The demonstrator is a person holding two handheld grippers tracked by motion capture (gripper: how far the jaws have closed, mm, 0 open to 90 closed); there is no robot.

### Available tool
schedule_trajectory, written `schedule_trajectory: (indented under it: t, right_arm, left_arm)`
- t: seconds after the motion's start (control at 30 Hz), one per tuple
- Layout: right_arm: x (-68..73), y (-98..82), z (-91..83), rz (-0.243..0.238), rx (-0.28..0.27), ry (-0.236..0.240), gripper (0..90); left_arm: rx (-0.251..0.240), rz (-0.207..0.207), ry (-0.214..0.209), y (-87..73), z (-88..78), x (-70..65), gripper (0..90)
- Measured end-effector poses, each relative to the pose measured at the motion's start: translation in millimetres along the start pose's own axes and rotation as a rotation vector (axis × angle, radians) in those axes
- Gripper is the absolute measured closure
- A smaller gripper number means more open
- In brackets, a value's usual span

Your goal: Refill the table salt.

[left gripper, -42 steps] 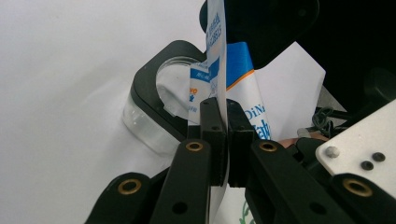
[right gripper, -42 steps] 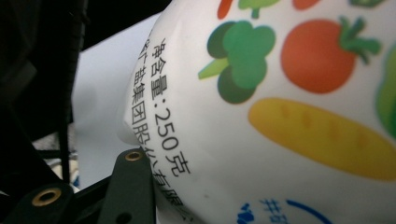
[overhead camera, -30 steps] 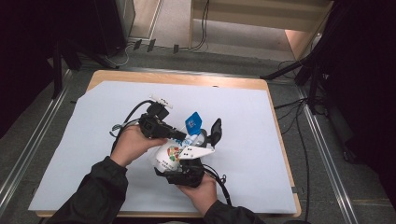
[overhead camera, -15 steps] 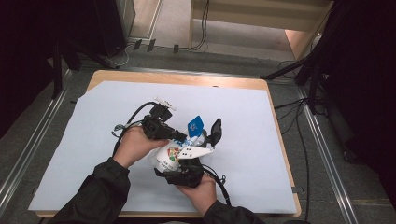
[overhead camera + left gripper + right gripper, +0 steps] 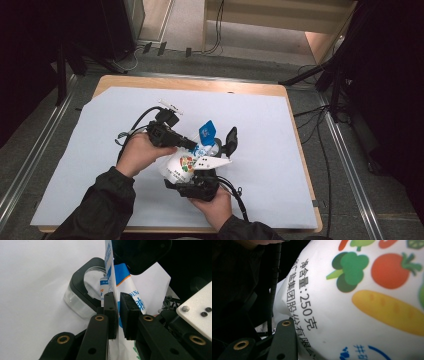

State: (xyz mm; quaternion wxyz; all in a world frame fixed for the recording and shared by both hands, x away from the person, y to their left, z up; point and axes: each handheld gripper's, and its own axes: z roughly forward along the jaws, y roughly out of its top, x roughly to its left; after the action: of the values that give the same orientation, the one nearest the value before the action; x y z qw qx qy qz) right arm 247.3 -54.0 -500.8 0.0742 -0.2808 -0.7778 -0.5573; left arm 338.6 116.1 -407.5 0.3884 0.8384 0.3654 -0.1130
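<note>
Left gripper (image 5: 118, 315) is clamped on the white printed plastic bag's (image 5: 181, 167) blue top edge. Right gripper (image 5: 207, 172) grips its body. Judgement: pull steadily over the clear black-rimmed jar (image 5: 82, 293).

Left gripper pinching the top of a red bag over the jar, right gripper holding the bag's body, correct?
Not red. The bag is white and blue, as the left gripper view shows. The left gripper does pinch its top over the jar; the right gripper holds its body.
</note>
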Motion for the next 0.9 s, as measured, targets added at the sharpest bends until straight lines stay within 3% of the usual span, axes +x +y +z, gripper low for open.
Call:
schedule_trajectory:
  t: [0.23, 0.47, 0.73, 0.9]
  right_arm:
    - [-0.7, 0.2, 0.4, 0.006, 0.003, 0.004, 60.1]
    - [2.9, 0.0, 3.0, -0.038, 0.025, -0.057, 53.5]
    - [2.0, 1.8, 3.5, -0.062, 0.052, -0.103, 58.5]
    - [1.6, 2.6, 1.8, -0.038, 0.039, -0.068, 60.2]
  left_arm:
    - [0.007, 0.011, 0.025, 0.5, 2.9, -3.0, 89.6]
    - [0.013, 0.020, 0.046, 1.1, 5.5, -7.5, 90.0]
    - [0.012, 0.020, 0.055, 1.6, 7.8, -9.4, 90.0]
    - [0.000, 0.029, 0.056, 1.4, 5.7, -8.3, 90.0]
